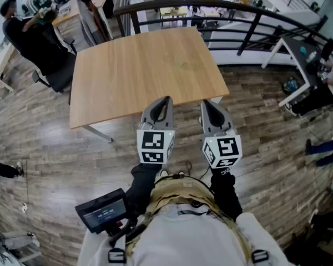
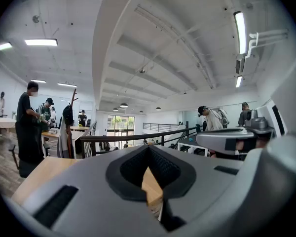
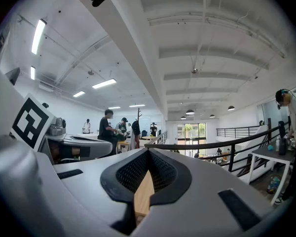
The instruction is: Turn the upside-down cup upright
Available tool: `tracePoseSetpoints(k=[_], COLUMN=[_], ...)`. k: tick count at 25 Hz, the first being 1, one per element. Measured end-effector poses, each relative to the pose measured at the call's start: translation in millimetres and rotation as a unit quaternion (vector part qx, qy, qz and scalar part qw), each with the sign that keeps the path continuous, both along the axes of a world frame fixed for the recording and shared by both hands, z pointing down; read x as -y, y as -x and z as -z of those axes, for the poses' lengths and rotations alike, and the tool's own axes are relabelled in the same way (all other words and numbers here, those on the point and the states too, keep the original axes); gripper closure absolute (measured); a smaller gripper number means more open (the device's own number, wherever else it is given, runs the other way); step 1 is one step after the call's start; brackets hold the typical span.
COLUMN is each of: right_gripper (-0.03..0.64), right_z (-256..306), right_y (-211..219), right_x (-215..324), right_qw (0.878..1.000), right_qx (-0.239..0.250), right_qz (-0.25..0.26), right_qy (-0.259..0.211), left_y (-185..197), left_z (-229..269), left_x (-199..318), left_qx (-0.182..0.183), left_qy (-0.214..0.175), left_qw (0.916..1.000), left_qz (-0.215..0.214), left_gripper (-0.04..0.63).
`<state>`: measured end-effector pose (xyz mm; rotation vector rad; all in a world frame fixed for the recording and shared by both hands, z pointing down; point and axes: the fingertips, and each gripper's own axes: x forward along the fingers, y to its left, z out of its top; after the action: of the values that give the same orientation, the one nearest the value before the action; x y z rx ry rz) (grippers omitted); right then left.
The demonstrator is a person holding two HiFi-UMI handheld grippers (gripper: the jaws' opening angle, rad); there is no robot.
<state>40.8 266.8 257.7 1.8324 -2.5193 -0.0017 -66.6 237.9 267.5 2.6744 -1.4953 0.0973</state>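
The jaws of the left gripper (image 1: 165, 102) and the right gripper (image 1: 205, 104) are clenched tip to tip, with nothing between them. The two grippers are held level, side by side, at the near edge of the wooden desk (image 1: 139, 65). No view shows the cup.

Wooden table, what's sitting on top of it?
Only bare wood shows on top of the wooden table in the head view; nothing sits there. The left gripper tip covers a small bit of its near edge, so that spot is hidden.
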Motion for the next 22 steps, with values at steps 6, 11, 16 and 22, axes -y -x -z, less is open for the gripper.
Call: tracePoseSetpoints(k=[6, 11, 16, 22], right_gripper=[0.597, 0.597, 0.597, 0.595], right_z=[-1, -3, -8, -16], right_y=[-1, -6, -13, -21], right_x=[4, 14, 18, 26], right_qw=[1.0, 1.0, 1.0, 1.0], right_qx=[-0.001, 0.0, 0.001, -0.003], right_qz=[0.004, 0.005, 0.009, 0.027], right_qy=[-0.002, 0.001, 0.005, 0.013], left_y=[-4, -10, -14, -27], left_z=[-4, -6, -12, -21], left_x=[4, 14, 19, 27], left_qx=[0.002, 0.003, 0.004, 0.009], left_qy=[0.002, 0.008, 0.014, 0.026], left_qw=[1.0, 1.0, 0.9999, 0.9996], left_qz=[0.001, 0.002, 0.007, 0.01], left_gripper=[0.595, 0.595, 0.595, 0.595])
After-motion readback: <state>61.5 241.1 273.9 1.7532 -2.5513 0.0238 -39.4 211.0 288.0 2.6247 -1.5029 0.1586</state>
